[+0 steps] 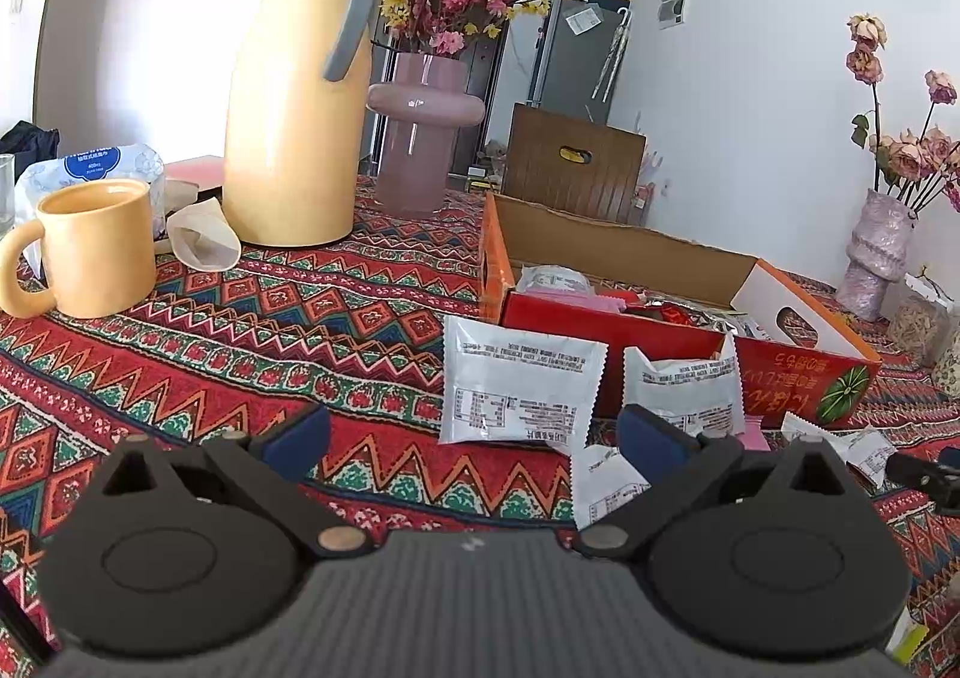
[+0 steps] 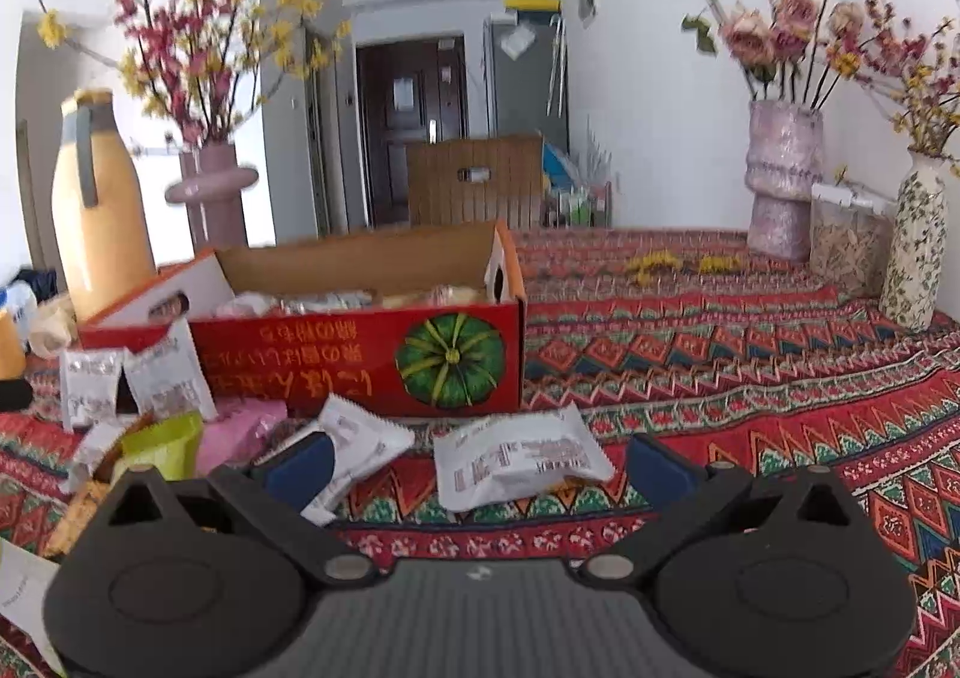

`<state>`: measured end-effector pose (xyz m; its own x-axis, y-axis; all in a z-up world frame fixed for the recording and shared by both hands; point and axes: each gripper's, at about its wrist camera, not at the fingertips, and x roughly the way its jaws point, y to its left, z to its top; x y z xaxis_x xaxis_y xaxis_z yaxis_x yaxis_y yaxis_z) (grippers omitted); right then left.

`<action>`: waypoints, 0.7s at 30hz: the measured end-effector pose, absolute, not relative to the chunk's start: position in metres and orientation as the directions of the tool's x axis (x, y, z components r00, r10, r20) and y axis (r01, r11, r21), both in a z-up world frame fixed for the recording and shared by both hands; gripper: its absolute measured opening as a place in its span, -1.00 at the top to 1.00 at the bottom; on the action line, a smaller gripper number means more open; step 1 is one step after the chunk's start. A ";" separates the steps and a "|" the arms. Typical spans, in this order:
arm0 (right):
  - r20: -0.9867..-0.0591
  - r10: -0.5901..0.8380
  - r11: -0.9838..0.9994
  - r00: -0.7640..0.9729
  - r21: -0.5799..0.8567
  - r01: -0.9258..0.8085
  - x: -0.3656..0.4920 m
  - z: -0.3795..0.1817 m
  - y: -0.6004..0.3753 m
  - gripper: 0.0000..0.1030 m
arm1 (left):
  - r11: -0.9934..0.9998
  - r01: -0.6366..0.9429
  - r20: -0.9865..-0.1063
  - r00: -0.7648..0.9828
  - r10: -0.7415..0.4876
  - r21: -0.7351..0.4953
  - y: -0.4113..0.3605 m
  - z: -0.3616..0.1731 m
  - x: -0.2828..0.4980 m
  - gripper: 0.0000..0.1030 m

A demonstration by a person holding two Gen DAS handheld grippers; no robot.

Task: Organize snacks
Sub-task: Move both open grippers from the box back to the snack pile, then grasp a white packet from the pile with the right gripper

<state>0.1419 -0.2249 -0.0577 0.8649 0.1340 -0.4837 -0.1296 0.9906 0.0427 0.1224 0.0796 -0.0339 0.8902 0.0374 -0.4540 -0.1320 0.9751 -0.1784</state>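
White snack packets (image 1: 517,385) with printed backs, lying loose on the patterned tablecloth (image 1: 240,330) just in front of the red cardboard box (image 1: 798,372); two propped against its front wall. One more white packet (image 2: 516,456) flat on the cloth between the fingers of the right gripper (image 2: 480,465), untouched. Beside it another white packet (image 2: 360,444), a pink packet (image 2: 240,426) and a green pouch (image 2: 162,441), close together.

Left gripper (image 1: 474,438) low over the cloth, jaws spread wide, holding nothing. Right gripper likewise spread wide and empty.

Box open-topped, pumpkin picture on its front, several wrapped snacks (image 2: 336,301) piled inside. Behind, a yellow thermos jug (image 1: 300,96), yellow mug (image 1: 90,252), and pink vase (image 1: 420,138) with flowers.
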 end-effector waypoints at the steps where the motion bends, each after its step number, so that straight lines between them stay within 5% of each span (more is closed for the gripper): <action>1: -0.506 0.131 0.990 0.852 0.027 -0.136 0.147 -0.058 -0.224 -1.00 | 0.975 -0.131 -0.453 0.891 0.036 -0.181 0.080 -0.034 0.122 -1.00; 11: -0.695 0.090 0.985 0.713 -0.046 -0.169 0.204 -0.063 -0.228 -1.00 | 0.969 -0.132 -0.451 0.892 0.024 -0.209 0.084 -0.034 0.121 -1.00; 21: -0.720 0.119 0.986 0.684 0.003 -0.169 0.226 -0.073 -0.230 -1.00 | 0.968 -0.129 -0.455 0.891 0.018 -0.215 0.084 -0.035 0.122 -1.00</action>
